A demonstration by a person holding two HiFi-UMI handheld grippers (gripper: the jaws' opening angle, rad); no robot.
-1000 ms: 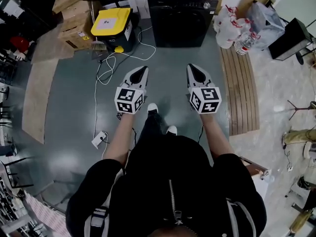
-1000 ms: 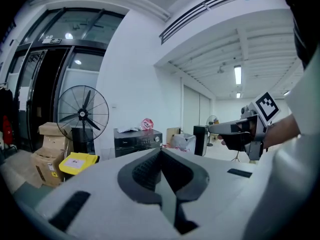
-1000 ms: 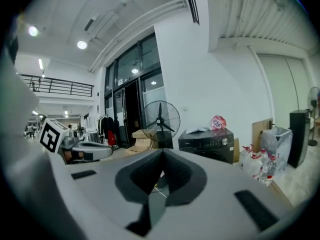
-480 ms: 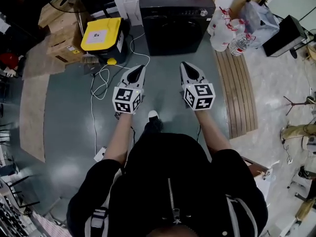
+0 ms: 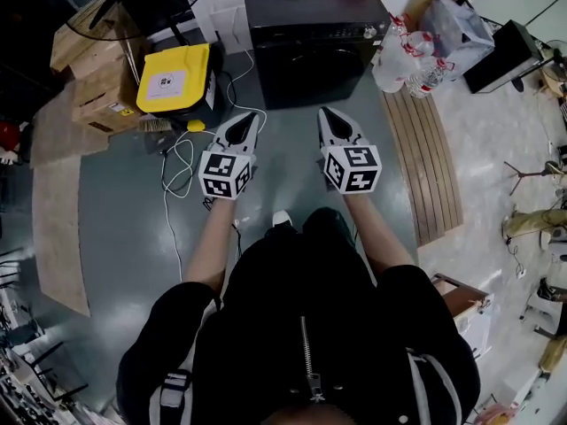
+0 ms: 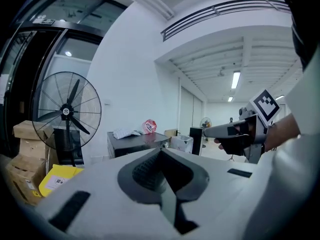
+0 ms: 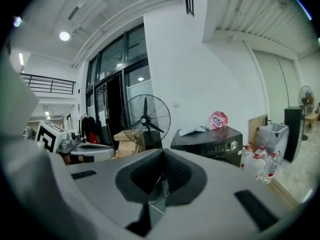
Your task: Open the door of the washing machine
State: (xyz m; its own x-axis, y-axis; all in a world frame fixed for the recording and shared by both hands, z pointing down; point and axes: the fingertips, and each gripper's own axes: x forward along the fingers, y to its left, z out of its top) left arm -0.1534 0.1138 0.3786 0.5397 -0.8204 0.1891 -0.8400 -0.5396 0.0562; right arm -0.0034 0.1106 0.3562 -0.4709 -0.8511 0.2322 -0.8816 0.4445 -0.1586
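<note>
Washing machine (image 5: 312, 25) is standing at the upper centre of the head view, well ahead of me | its door (image 5: 308, 76) is showing shut, untouched | my left tongs (image 5: 252, 120) and right tongs (image 5: 330, 116) are hanging closed, empty, short of it | I am judging everything is left: reaching, gripping, pulling.

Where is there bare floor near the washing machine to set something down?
Bare floor lies in front of the washing machine, between the white cable and the wooden slatted panel. Crowded: yellow-lidded bin on its left, water bottles on its right.
</note>
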